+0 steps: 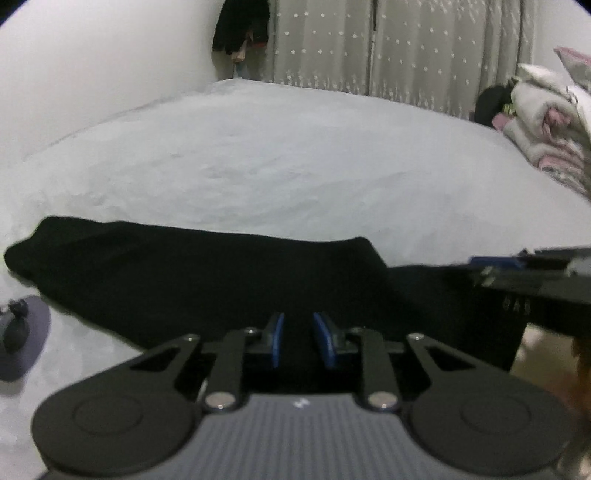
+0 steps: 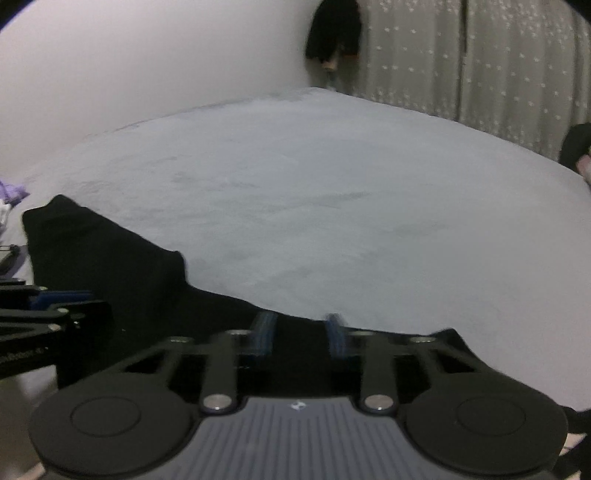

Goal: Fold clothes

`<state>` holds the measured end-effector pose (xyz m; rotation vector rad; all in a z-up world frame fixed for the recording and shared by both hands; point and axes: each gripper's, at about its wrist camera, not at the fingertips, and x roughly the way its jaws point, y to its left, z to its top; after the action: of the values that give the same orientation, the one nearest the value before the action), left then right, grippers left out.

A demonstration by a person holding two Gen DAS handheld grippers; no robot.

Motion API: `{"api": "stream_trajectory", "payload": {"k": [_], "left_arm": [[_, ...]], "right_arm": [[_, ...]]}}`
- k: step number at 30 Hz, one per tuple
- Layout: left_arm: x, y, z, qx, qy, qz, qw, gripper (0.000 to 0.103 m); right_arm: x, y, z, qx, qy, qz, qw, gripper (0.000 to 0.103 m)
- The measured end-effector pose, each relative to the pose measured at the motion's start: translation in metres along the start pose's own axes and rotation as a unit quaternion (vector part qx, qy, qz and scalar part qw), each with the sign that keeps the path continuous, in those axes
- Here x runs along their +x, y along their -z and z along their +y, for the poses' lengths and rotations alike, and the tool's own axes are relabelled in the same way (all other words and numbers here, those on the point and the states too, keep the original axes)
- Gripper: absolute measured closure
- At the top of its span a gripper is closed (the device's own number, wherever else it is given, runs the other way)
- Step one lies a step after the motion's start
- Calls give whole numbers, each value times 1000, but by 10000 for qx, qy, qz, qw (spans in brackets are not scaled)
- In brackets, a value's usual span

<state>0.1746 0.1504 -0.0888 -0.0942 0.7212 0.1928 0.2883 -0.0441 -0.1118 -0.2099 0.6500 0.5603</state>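
Note:
A black garment (image 1: 207,273) lies flat along the near edge of the white bed (image 1: 295,158), partly hanging over the edge. My left gripper (image 1: 299,341) hovers over its near part with blue pads apart, open, nothing between them. My right gripper (image 2: 301,336) is open too, above the garment's (image 2: 122,266) right end, empty. The right gripper (image 1: 532,277) shows at the right of the left wrist view; the left gripper (image 2: 44,314) shows at the left of the right wrist view.
A pile of grey and pink clothes (image 1: 546,125) sits at the bed's far right. A dark round object (image 1: 22,336) lies at the left. Star-patterned curtains (image 1: 406,48) and dark hanging clothes (image 1: 242,26) stand behind the bed. A white wall (image 1: 92,55) runs along the left.

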Motion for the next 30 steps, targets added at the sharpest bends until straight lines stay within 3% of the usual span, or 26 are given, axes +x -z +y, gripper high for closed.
{"api": "stream_trajectory", "payload": {"k": [3, 8, 10, 12, 16, 22, 25, 30], "left_arm": [[-2, 2, -4, 194, -156, 52, 9997, 82], [-5, 1, -2, 130, -120, 113, 9998, 82], [-6, -1, 2, -3, -64, 129, 9999, 82], [-7, -3, 5, -143, -11, 142, 9998, 82], [-8, -5, 10, -349, 53, 165, 9992, 80], [-8, -8, 15, -623, 122, 268, 9976, 80], [-8, -8, 19, -751, 173, 326, 9965, 80], [-8, -9, 23, -881, 250, 393, 9950, 79]], "right_arm": [[1, -1, 2, -74, 481, -148, 9987, 97], [9, -3, 6, -33, 650, -69, 9979, 96], [4, -6, 5, 89, 681, -113, 9976, 88], [0, -8, 3, 243, 714, -161, 9970, 73], [-22, -9, 4, 472, 573, -252, 9969, 73], [-32, -7, 23, 551, -193, 62, 9983, 73], [-12, -4, 40, 279, -109, 306, 9991, 73], [10, -14, 39, 460, -21, 205, 9987, 73]]}}
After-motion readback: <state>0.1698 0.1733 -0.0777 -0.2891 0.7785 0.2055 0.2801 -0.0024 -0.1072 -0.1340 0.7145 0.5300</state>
